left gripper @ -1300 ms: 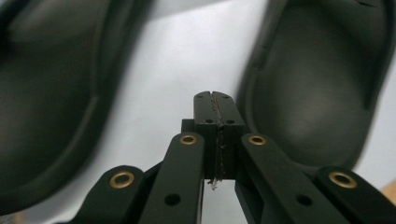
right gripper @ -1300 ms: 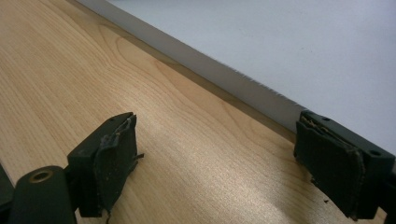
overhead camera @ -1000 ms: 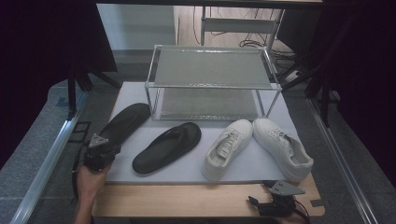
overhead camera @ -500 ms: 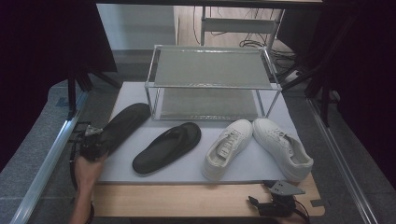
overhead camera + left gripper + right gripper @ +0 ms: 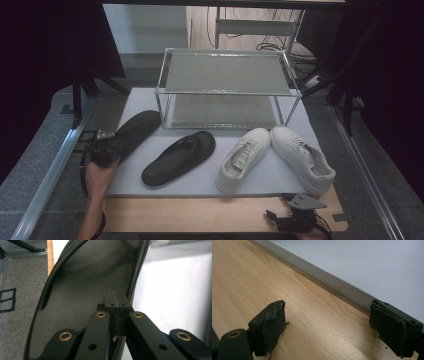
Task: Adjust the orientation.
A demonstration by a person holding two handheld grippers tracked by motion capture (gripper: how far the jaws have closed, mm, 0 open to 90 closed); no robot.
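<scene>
- My left gripper (image 5: 102,150) is clamped on the heel edge of the left black flip-flop (image 5: 134,131); in the left gripper view the jaws are pinched together on its rim (image 5: 117,315).
- That flip-flop lies on the grey mat (image 5: 280,172), toe near the rack's left leg, not on any shelf yet.
- My right gripper (image 5: 295,217) sits on the table (image 5: 200,215) at the front edge, jaws apart, nothing btwn them.
- 2nd black flip-flop (image 5: 179,157) and both white sneakers (image 5: 244,159) (image 5: 302,157) are on the mat, untouched.
- Two-tier shoe rack (image 5: 227,75): both shelves bare.
- Judgement: just starting; 1st grasp made, 0 of 4 shoes racked, lift + place all left.
</scene>
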